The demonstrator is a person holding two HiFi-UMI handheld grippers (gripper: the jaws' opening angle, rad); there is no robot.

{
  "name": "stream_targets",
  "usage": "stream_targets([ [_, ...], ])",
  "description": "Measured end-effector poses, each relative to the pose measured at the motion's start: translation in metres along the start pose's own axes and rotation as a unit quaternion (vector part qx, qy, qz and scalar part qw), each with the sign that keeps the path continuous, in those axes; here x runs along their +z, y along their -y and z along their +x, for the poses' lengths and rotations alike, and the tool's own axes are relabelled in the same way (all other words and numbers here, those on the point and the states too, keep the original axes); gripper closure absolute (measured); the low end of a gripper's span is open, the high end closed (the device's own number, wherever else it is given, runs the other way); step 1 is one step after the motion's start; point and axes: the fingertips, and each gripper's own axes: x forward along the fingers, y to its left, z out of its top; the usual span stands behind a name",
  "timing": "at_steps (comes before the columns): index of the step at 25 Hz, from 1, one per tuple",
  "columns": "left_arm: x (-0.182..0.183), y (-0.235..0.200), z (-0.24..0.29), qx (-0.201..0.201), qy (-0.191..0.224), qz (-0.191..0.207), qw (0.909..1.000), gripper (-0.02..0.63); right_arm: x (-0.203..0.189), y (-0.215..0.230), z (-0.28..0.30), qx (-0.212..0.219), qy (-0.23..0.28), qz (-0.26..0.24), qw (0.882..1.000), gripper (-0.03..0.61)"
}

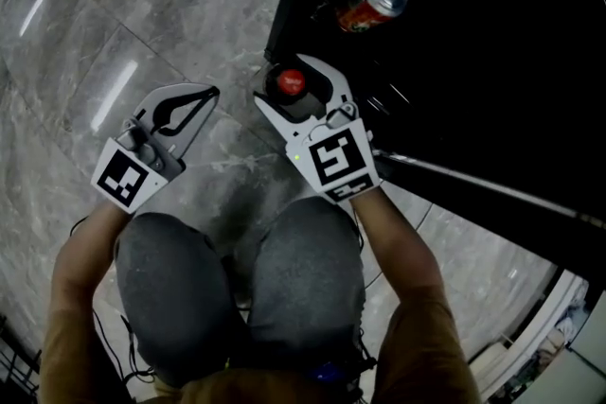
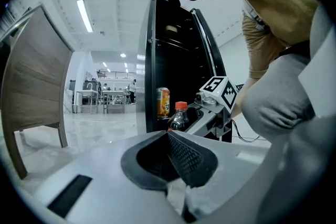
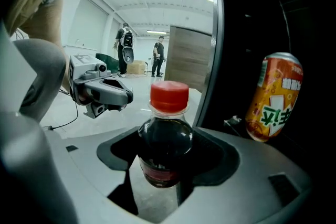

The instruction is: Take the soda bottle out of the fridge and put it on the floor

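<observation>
**Soda bottle clamped in the right gripper at the fridge's open front**

The person crouches, grey-trousered knees point(image 1: 180, 284) lowest in the head view. Just beyond them are the two marker cubes, each printed with black-and-white squares and no lettering.

The left gripper point(image 1: 210, 96) hangs over the floor point(image 1: 142, 14) with its jaws pressed together and nothing between them.

Beside it, the right gripper point(image 1: 292, 71) has its jaws spread about the belly of the soda bottle point(image 3: 165, 149) and closed against both sides. The bottle stands upright, with dark liquid and a red cap. A dark red band circles its lower part, and no print on it can be read. It sits at the edge of the black fridge point(image 1: 454, 52), whose door is open. Whether its base rests on anything cannot be told.

Deeper inside the fridge is an orange can point(image 3: 273, 97), apart from the bottle. It has green characters on a white patch, too distorted to read.

Beyond lie grey marble tiles, a wooden panel point(image 3: 189, 65) and two people point(image 3: 126, 50) standing far off.
</observation>
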Motion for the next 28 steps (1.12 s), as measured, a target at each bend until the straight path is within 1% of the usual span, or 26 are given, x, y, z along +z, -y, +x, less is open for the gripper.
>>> stream_targets([
  [3, -0.007, 0.007, 0.006, -0.001, 0.008, -0.005, 1.0, 0.618, -0.019, -0.003, 0.006, 0.001, -0.01, 0.011, 1.0, 0.275],
  [6, -0.017, 0.013, 0.009, -0.003, 0.01, -0.034, 0.9994, 0.618, -0.035, -0.007, 0.01, -0.003, -0.015, 0.026, 1.0, 0.276],
  [11, -0.03, 0.01, 0.007, 0.017, 0.01, -0.045, 0.9988, 0.619, -0.057, -0.008, 0.015, -0.015, -0.022, 0.044, 0.999, 0.275],
  [17, -0.046, 0.012, 0.012, 0.019, 0.001, -0.045, 0.9988, 0.619, -0.083, -0.012, 0.026, -0.017, -0.035, 0.058, 0.998, 0.275],
  [20, -0.056, 0.016, 0.012, 0.019, -0.016, -0.043, 0.9988, 0.618, -0.096, -0.018, 0.032, -0.016, -0.047, 0.057, 0.997, 0.276],
  [28, -0.074, 0.009, 0.008, 0.043, -0.034, -0.045, 0.9975, 0.619, -0.127, -0.032, 0.047, -0.017, -0.072, 0.06, 0.995, 0.275],
])
